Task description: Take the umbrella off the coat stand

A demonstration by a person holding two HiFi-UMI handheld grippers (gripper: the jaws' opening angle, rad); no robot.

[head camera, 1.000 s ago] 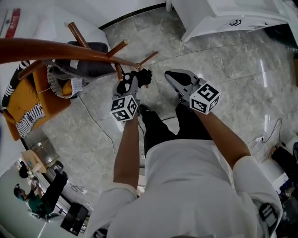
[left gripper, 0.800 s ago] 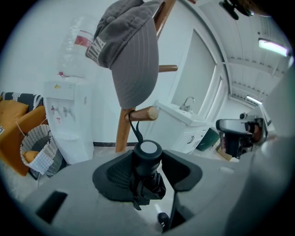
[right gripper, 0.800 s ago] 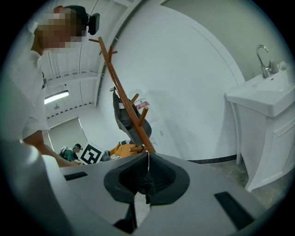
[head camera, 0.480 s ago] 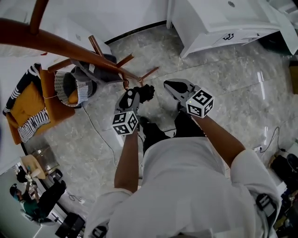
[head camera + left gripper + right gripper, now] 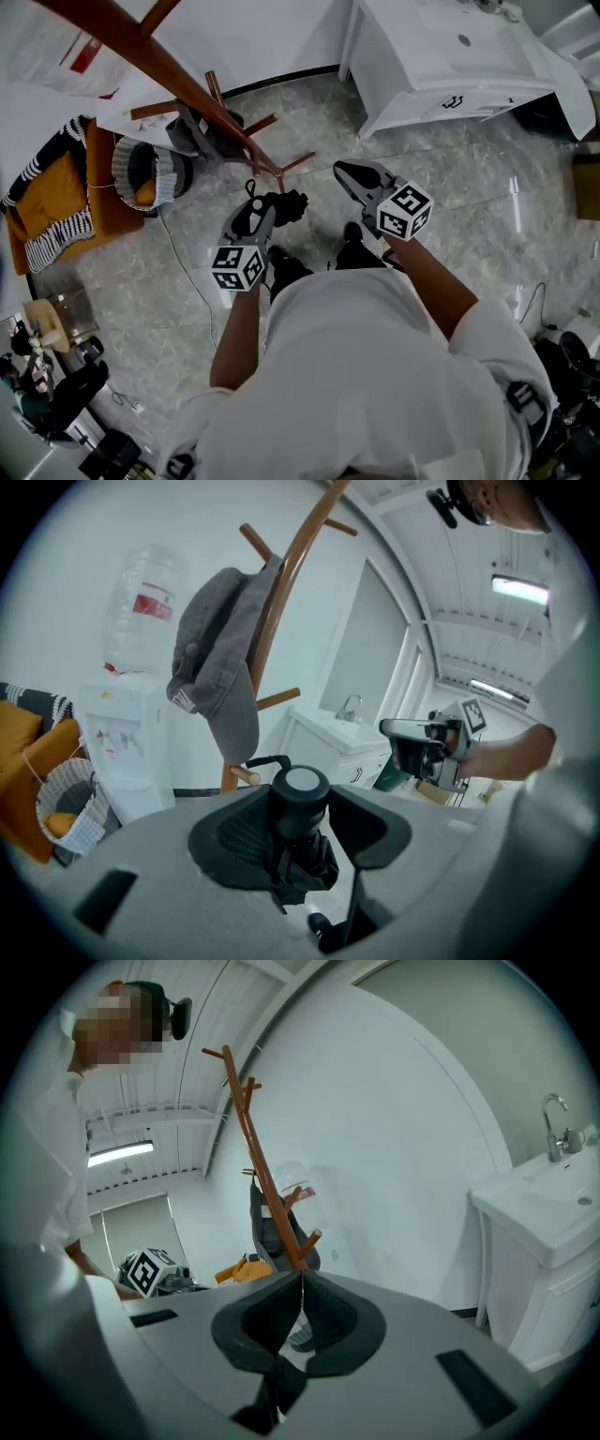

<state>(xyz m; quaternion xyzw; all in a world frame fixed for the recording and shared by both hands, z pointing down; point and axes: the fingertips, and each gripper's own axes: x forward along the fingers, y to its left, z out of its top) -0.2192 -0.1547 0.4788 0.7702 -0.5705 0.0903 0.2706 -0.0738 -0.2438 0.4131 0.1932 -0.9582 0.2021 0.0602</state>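
Between the left tongs [image 5: 302, 808], of the umbrella [image 5: 300, 787] only a round cap and a bunch of dark cloth show; the rest is hidden under the tongs' body. Ahead of them the stand [image 5: 309, 527] is cut off by the upper edge. The right tongs [image 5: 301, 1275] hide the stand's foot.

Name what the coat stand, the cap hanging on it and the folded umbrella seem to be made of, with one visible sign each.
Coat stand: wood, reddish-brown, smoothly varnished; round pegs, slight sheen.
Cap: soft grey cloth, matte; it sags limply.
Umbrella: black fabric in folds, probably nylon; its round end looks like hard plastic.
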